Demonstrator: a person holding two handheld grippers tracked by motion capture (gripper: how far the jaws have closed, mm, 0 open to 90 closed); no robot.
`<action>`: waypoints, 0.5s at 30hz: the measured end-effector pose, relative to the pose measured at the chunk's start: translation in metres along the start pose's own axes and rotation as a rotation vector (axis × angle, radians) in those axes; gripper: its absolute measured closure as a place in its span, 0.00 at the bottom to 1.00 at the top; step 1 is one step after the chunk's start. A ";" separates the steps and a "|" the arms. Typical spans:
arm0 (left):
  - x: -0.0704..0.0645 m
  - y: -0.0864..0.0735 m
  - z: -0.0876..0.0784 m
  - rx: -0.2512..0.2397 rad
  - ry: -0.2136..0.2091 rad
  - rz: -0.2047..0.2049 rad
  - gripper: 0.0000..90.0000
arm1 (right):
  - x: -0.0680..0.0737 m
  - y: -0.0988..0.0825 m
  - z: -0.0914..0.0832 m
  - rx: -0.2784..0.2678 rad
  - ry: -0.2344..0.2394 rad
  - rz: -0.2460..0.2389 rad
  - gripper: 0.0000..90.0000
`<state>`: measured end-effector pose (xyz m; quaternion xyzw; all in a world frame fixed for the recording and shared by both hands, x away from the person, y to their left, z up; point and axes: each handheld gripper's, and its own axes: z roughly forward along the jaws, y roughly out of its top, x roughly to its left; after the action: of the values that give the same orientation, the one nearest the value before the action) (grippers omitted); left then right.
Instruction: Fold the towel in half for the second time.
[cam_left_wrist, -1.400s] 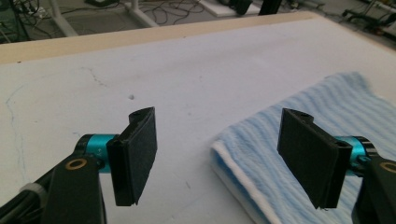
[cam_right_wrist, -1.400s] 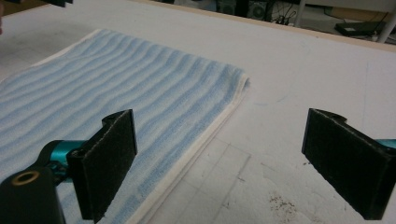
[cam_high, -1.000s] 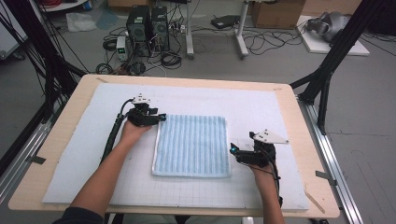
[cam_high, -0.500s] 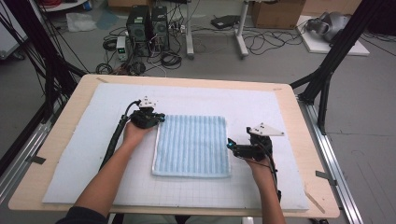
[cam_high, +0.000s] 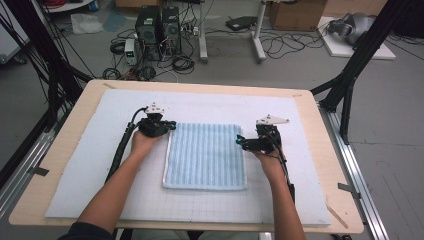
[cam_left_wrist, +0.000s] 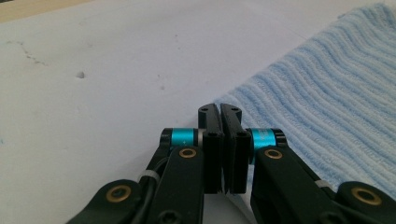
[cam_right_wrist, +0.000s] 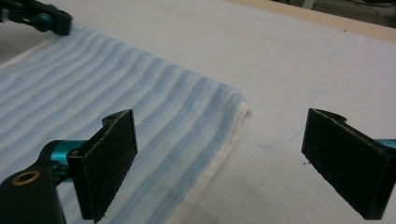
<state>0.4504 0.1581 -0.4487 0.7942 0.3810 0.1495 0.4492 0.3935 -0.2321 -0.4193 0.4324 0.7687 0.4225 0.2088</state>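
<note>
The left claw (cam_left_wrist: 220, 122) is pinched shut on the far left corner of the blue towel (cam_high: 206, 154), which lies flat mid-bench. The right claw (cam_right_wrist: 219, 158) gapes wide over the far right corner, holding nothing. If it closes short of that hem, lifting could skew the towel.

A wooden table (cam_high: 70, 150) carries a white gridded mat (cam_high: 210, 200); beyond its far edge lies grey floor (cam_high: 390, 150) strewn with black cables (cam_high: 280, 45); two dark computer towers (cam_high: 160, 25) stand at the back left; a cardboard box (cam_high: 295, 14) sits at the back right; black frame struts (cam_high: 355, 70) flank both sides.
</note>
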 end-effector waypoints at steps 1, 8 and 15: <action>0.000 0.000 0.000 0.001 0.000 -0.001 0.97 | -0.001 0.002 0.004 0.008 -0.011 0.003 0.11; 0.000 0.000 0.000 -0.011 -0.002 -0.009 0.97 | -0.012 0.006 0.036 0.077 -0.002 0.003 0.12; 0.000 -0.001 -0.001 -0.004 -0.002 -0.013 0.96 | -0.017 0.014 0.054 0.114 0.037 0.021 0.39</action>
<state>0.4501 0.1590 -0.4489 0.7909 0.3852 0.1468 0.4522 0.4467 -0.2175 -0.4387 0.4437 0.7906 0.3882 0.1651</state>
